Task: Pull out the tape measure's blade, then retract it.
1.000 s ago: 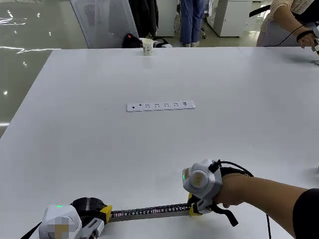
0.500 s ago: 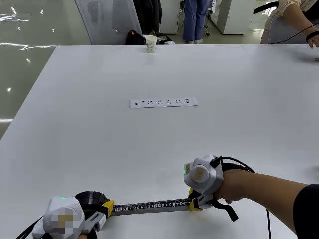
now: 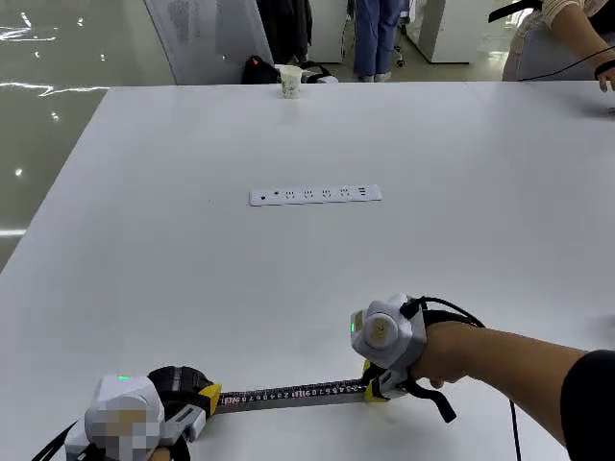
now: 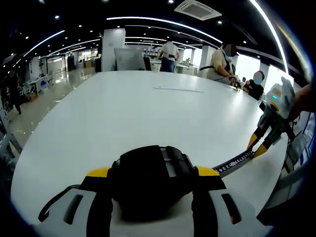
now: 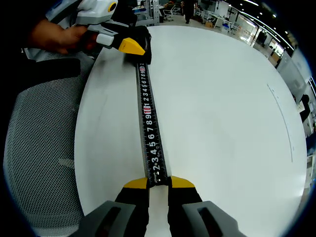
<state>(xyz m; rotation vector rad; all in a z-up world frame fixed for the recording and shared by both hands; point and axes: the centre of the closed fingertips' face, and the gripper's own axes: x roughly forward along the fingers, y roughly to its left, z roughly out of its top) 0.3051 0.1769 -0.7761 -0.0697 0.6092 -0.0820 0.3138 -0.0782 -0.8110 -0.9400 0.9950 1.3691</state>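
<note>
Head view showed the left gripper (image 3: 196,408) clamped around the black tape measure (image 3: 175,382). The right gripper (image 3: 375,390) pinched the blade (image 3: 288,394) by its tip, and the blade lay stretched between them on the white table (image 3: 288,288).

Bright ceiling strips (image 4: 163,20), glare on the floor (image 3: 38,91); fisheye edges warp, all sharp

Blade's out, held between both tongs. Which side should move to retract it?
Right. The right tongs pinch the tip of the blade, so they can likely walk it back toward the case. The left tongs are clamped on the case and are best used to hold it steady.
</note>
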